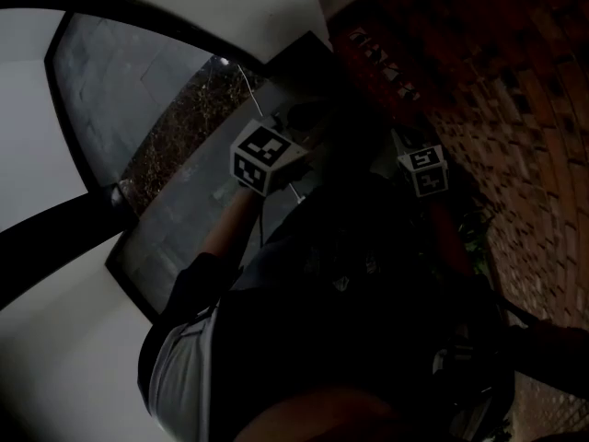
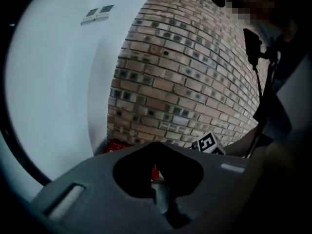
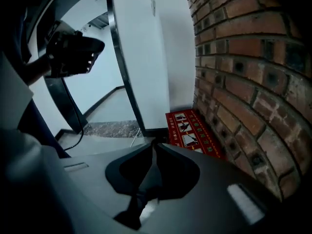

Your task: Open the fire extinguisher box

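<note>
— As the right gripper (image 3: 154, 144) pointed down, were its jaws together on nothing?

— Yes, the left gripper (image 2: 156, 145) likewise; neither was needed yet, I'd judge. The red fire extinguisher box (image 3: 192, 132) lay closed on the floor against the brick wall (image 3: 253, 82), well ahead of both.

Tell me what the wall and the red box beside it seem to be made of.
Wall: clay brick, rough and matte, with pale mortar joints and small dark holes. Red box: smooth, bright red face with printed picture panels; likely painted metal, possibly plastic.
</note>
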Available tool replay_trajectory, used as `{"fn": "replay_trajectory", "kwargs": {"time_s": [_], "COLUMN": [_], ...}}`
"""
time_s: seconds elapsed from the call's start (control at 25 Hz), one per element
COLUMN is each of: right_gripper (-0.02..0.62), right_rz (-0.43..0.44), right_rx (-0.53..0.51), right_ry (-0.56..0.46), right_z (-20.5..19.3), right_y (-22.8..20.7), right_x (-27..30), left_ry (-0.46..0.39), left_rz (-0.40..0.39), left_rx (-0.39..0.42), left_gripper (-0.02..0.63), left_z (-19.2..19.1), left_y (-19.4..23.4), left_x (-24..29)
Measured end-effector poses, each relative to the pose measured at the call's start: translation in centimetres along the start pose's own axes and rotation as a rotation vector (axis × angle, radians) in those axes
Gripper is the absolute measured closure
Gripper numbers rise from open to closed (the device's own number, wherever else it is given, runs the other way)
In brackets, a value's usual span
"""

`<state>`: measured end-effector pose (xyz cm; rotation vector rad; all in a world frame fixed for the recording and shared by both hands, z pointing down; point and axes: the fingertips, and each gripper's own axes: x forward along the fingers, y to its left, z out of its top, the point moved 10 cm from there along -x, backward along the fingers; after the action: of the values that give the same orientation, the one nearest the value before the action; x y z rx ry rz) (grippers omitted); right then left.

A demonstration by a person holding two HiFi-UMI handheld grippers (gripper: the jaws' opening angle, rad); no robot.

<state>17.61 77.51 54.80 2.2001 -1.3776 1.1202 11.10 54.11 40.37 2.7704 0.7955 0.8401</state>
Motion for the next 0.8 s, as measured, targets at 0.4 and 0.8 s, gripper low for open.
{"fn": "replay_trajectory", "kwargs": {"time_s": [0.4,0.8], "right_gripper": [0.426,0.405], "right_rz": [-0.039,-0.069], "right_rx": [-0.237,-0.345], "right_ry": [0.175,0.387], "right_z": [-1.2,-3.4], "right_y": [-3.9,-5.6], "right_x": [6.5,13.7], "left_ry": [0.074,0.163], "left_rz": [0.007,-0.043], "left_rx": [0.011,0.013], "left_gripper": [0.607,0.607], "left_z": [0.5,-1.0], "left_y": [0.4,3.2], "left_x": [5.8,8.7]}}
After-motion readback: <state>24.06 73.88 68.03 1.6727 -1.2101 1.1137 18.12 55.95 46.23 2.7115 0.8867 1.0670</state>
